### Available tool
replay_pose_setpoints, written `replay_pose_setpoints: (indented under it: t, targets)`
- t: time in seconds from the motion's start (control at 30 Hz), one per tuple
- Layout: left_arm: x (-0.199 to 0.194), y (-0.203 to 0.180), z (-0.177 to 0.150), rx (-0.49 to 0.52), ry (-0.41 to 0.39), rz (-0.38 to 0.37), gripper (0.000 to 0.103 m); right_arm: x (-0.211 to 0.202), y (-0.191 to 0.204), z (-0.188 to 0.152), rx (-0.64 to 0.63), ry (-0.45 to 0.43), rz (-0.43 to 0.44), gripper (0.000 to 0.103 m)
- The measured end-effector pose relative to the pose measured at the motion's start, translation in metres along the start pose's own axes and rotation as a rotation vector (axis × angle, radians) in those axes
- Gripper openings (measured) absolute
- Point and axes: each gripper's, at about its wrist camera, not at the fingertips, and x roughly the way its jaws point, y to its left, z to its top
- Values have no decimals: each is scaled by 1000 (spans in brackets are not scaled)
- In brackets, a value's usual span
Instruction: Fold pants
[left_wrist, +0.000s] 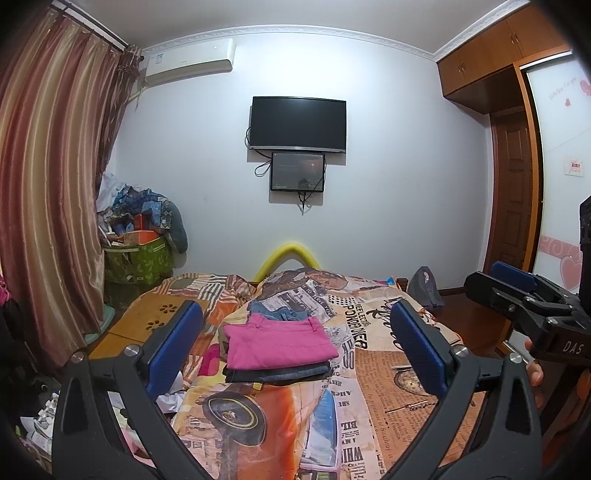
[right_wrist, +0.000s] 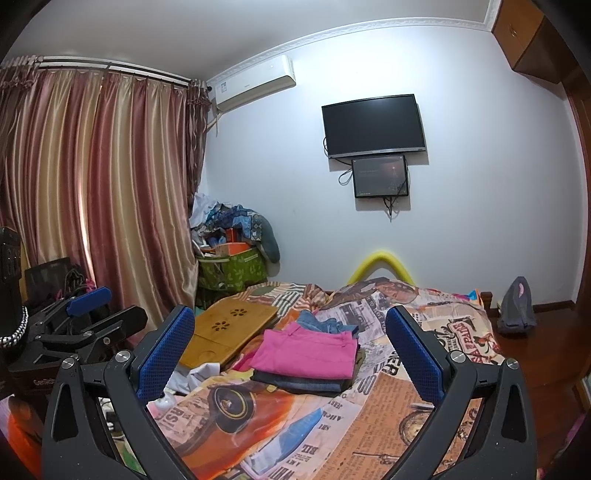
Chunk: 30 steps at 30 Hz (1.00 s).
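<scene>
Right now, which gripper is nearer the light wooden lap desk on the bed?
Left. The left gripper is on the lap desk side of the bed; the right gripper sits farther right.

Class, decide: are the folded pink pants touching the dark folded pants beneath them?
Touching. The right wrist view shows the pink pants lying directly on the dark pants, no gap.

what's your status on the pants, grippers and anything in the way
Left gripper open, empty. Right gripper open, empty. Pink pants folded atop stack on bed, denim behind. Nothing between grippers and stack.
</scene>
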Motion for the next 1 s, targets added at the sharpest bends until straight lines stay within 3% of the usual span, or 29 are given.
replay_pose_setpoints:
  t: [1.0]
  targets:
    - [3, 1, -1, 0, 15, -38, 103, 1, -5, -4, 6, 11, 1, 103]
